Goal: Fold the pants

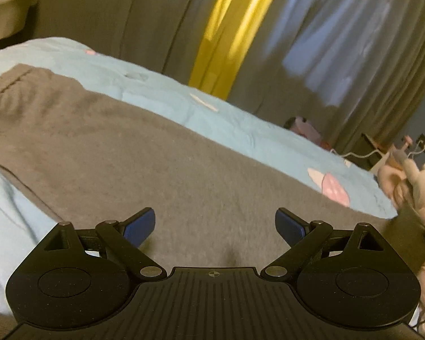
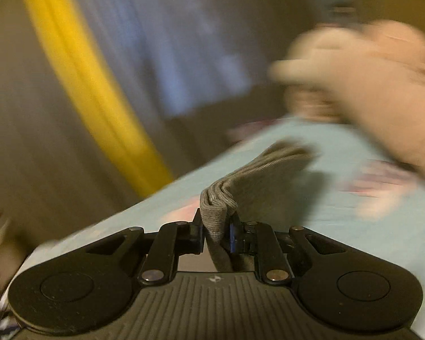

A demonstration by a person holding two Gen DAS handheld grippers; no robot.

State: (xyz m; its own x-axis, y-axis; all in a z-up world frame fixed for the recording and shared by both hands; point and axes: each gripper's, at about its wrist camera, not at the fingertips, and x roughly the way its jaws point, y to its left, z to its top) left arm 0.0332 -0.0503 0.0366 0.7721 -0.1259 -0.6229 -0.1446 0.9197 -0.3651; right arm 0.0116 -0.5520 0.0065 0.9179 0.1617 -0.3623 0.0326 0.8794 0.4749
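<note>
Grey pants point(image 1: 121, 147) lie spread flat on a light blue bedsheet point(image 1: 240, 124), with the waistband at the far left. My left gripper point(image 1: 214, 226) is open and empty, its blue pads wide apart just above the grey cloth. My right gripper point(image 2: 215, 229) is shut on a bunched, ribbed end of the grey pants point(image 2: 215, 212), held above the sheet point(image 2: 340, 198). The right wrist view is blurred by motion.
Grey, yellow and blue curtains point(image 1: 229, 34) hang behind the bed. Pink stuffed toys point(image 1: 410, 187) sit at the bed's right edge; they also show blurred in the right wrist view point(image 2: 368, 85). A chair point(image 1: 5, 8) stands at the far left.
</note>
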